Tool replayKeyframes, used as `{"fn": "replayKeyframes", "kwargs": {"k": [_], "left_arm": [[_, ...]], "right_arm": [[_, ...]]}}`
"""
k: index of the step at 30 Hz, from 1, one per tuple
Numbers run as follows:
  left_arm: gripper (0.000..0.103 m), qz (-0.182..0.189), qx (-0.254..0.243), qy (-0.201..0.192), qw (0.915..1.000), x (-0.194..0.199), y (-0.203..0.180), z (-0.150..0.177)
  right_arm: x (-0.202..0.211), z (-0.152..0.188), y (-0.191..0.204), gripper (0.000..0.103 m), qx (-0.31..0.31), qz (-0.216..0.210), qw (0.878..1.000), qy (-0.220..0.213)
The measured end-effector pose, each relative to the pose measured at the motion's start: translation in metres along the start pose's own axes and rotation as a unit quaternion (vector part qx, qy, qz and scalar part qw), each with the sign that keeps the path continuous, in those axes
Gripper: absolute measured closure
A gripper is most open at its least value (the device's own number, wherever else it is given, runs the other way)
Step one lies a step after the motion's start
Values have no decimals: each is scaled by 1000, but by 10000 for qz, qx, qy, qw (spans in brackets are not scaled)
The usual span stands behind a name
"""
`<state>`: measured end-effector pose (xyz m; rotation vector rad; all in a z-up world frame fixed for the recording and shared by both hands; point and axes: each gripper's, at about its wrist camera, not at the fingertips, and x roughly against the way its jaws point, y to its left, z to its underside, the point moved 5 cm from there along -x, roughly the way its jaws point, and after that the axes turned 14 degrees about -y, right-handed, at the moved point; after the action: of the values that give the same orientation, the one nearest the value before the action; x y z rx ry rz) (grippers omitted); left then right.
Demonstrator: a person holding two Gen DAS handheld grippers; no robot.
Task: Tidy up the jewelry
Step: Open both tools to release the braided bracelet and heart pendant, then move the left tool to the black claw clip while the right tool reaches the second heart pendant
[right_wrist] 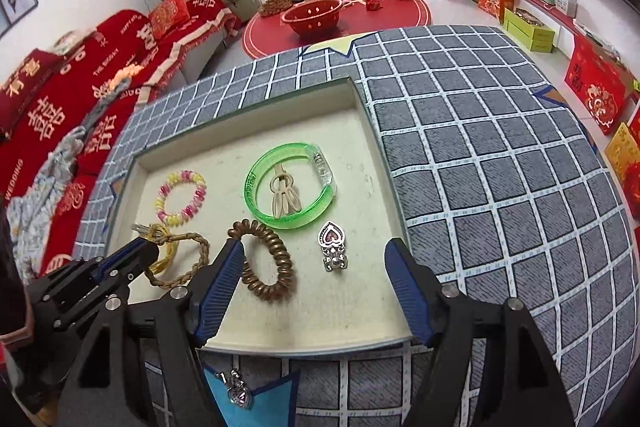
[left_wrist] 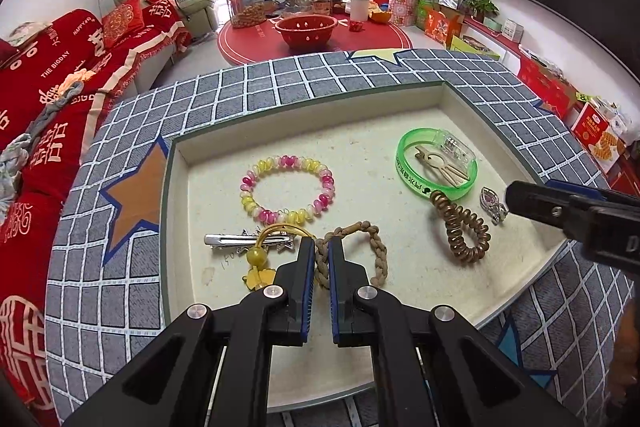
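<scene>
Behind the work, a living room with a red sofa (left_wrist: 60, 75) and a round red mat is seen; the checked cloth (right_wrist: 500, 167) bears a shallow white tray (left_wrist: 452, 95). At the tray's near edge the left claw (left_wrist: 320, 251) is closed narrow on the braided loop (left_wrist: 376, 247), its pads pressed to the cord, presumably so the loop can be lifted and placed without dragging its neighbours. Just left of it, a yellow charm (left_wrist: 260, 267) and a silver clip (left_wrist: 240, 239) are tangled together. The right claw (right_wrist: 314, 255) is held wide, nothing gripped; its jaws are parted either side of the brown coil (right_wrist: 266, 263) and the heart pendant (right_wrist: 332, 245), which lie free near the tray's near right edge, judged as just released. Farther in, a green bangle (right_wrist: 288, 187) encloses a beige clip (right_wrist: 282, 195), and a bead bracelet (left_wrist: 286, 189) lies toward the far left corner, spaced apart so each stays separate. One silver earring (right_wrist: 238, 389) remains on the cloth outside the near edge, apparently still to be sorted.
</scene>
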<state>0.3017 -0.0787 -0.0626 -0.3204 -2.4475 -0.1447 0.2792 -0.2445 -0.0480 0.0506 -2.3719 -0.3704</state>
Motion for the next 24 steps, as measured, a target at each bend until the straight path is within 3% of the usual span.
{"fn": "replayKeyframes", "kwargs": {"k": [19, 20, 21, 22, 24], "left_arm": [[83, -145, 5, -36, 9999, -3, 1, -8], [79, -157, 17, -45, 9999, -2, 2, -8], [34, -197, 26, -59, 9998, -1, 3, -9], [3, -272, 60, -89, 9996, 0, 5, -10], [0, -429, 111, -371, 9983, 7, 10, -15]], "right_arm": [[33, -4, -6, 27, -185, -48, 9996, -224], [34, -5, -7, 27, -189, -42, 9996, -227], [34, -4, -7, 27, -198, -35, 9995, -230], [34, -4, -8, 27, -214, -33, 9995, -230], [35, -2, -9, 27, -250, -41, 9994, -223]]}}
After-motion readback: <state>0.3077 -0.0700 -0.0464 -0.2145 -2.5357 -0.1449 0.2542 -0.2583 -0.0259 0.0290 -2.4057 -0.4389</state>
